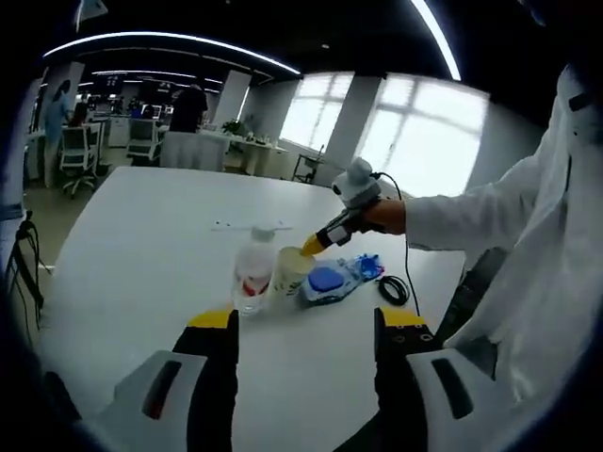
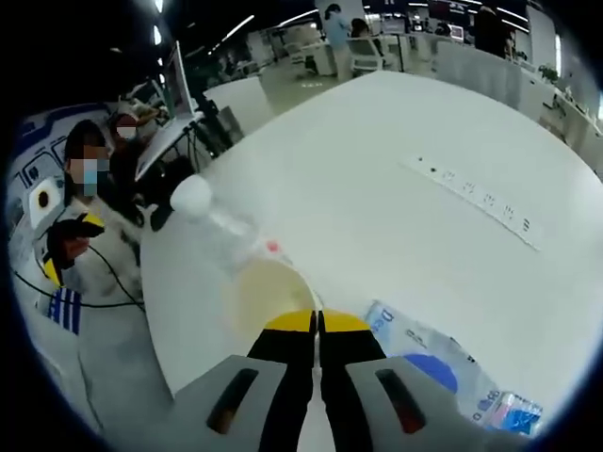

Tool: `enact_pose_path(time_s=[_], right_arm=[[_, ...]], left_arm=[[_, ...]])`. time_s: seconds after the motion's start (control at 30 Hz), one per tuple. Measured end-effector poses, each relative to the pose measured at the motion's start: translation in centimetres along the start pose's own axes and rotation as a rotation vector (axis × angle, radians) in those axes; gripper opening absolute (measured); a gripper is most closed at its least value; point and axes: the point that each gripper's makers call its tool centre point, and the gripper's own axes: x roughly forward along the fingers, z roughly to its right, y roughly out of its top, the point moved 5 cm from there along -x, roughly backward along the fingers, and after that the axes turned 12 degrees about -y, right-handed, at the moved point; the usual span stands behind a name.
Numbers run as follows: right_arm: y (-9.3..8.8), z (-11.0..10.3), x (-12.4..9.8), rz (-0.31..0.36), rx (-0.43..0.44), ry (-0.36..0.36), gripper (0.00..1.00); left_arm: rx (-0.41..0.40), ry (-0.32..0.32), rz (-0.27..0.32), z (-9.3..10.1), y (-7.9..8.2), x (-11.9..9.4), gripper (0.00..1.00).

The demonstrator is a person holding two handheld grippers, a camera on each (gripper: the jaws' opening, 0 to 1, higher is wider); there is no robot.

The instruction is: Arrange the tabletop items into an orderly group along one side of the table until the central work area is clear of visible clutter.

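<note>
**Item Cluster at the Surface Edge**

One clear plastic bottle with a white cap and red label stands on the white surface; its print is too small to read. One pale cup stands touching it. One blue-and-white packet lies just beside the cup, text illegible. One black cable coil rests nearby. The right tool has its jaws nearly together at the cup rim. The left tool stands wide, holding nothing.
</note>
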Motion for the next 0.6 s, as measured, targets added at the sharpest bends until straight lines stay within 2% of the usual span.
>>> enact_pose_path(time_s=[0.6], right_arm=[[-1.1,-0.1,1.7,-0.021,0.030,-0.009,0.00]], left_arm=[[-0.023,-0.025,0.030,0.1,-0.3,0.5,0.56]])
